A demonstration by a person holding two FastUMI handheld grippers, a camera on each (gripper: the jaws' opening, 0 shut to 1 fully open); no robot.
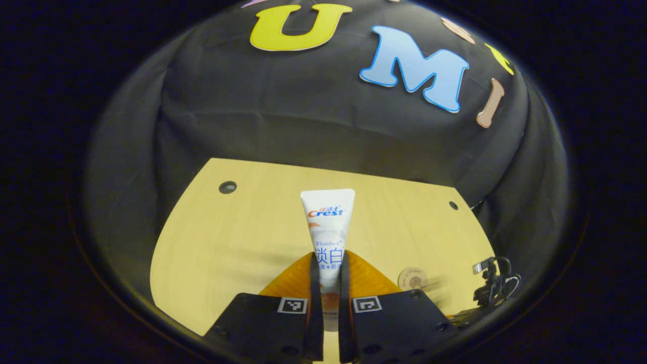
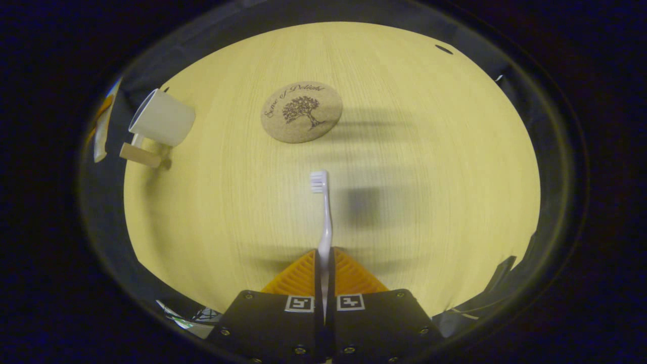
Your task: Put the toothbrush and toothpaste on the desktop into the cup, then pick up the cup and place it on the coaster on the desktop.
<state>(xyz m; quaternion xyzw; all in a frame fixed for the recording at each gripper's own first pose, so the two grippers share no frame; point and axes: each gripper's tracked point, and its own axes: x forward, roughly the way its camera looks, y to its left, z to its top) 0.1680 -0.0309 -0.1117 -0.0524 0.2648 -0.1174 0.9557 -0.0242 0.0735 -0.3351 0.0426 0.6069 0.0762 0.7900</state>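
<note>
A white toothpaste tube (image 1: 327,227) sticks up and forward out of my left gripper (image 1: 329,263), whose two fingers are shut on its lower part, above the wooden desktop (image 1: 227,237). My right gripper (image 2: 325,260) is shut on the handle of a white toothbrush (image 2: 323,212), bristle head pointing away, held over the desktop (image 2: 429,151). A white cup (image 2: 162,124) with a handle stands at the far left of the right gripper view. The round cork coaster (image 2: 302,112) lies beyond the brush head; the coaster (image 1: 412,278) also shows small at the right of the left gripper view.
A dark cable hole (image 1: 228,187) is set in the desktop's far left corner, a smaller one (image 1: 453,205) at the far right. A black clamp-like stand (image 1: 493,283) sits at the table's right edge. Black cloth walls close in behind the table.
</note>
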